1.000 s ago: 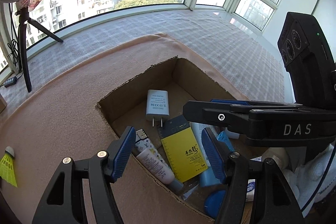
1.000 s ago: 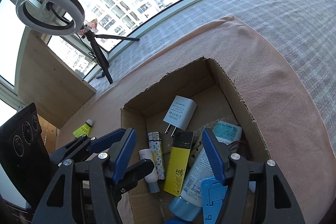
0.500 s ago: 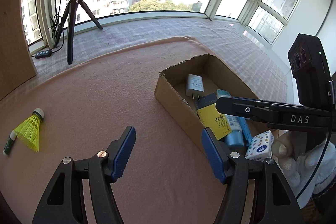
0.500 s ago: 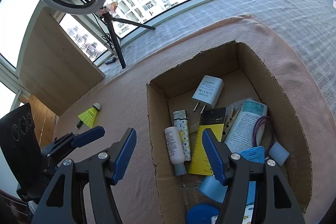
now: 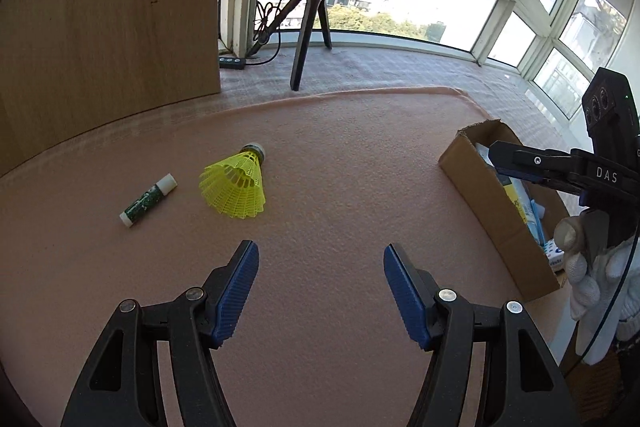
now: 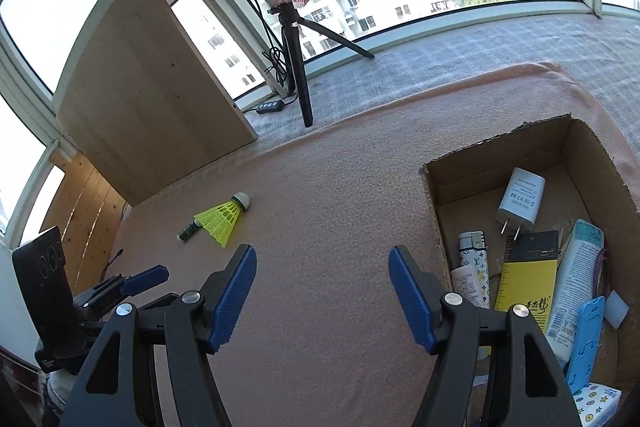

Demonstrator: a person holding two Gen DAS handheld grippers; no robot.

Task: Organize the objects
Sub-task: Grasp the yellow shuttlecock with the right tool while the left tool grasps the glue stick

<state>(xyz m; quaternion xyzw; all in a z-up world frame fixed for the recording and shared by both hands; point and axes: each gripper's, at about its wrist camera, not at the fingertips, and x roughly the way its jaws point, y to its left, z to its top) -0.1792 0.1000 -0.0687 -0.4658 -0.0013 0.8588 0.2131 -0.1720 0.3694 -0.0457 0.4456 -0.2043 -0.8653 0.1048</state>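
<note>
The left gripper point(image 5: 320, 291) is standing with its blue-padded jaws apart and nothing between them, now aiming over bare pink felt matting point(image 5: 360, 167) instead of down into the open brown cardboard box point(image 5: 488, 203), which a second ago filled its view and is now sitting off to its right. Just beyond its fingertips and slightly left, the yellow plastic shuttlecock point(image 5: 236, 187) is lying on its side, cork end pointing far; the small green-and-white stick tube point(image 5: 148, 201) is lying just left of it, apart from it.

The right gripper point(image 6: 322, 291) has just been opening its jaws wider, and nothing is between them. It too is drawing back from the box, which is now sitting at its right with the white plug charger point(image 6: 520, 201), the patterned lighter point(image 6: 474, 259), the yellow card packet point(image 6: 524, 283) and the white lotion tube point(image 6: 572, 271) resting inside.

The shift suggests the box contents are settled, and the two loose items left of the box are likely next, the shuttlecock being nearest the left gripper.
</note>
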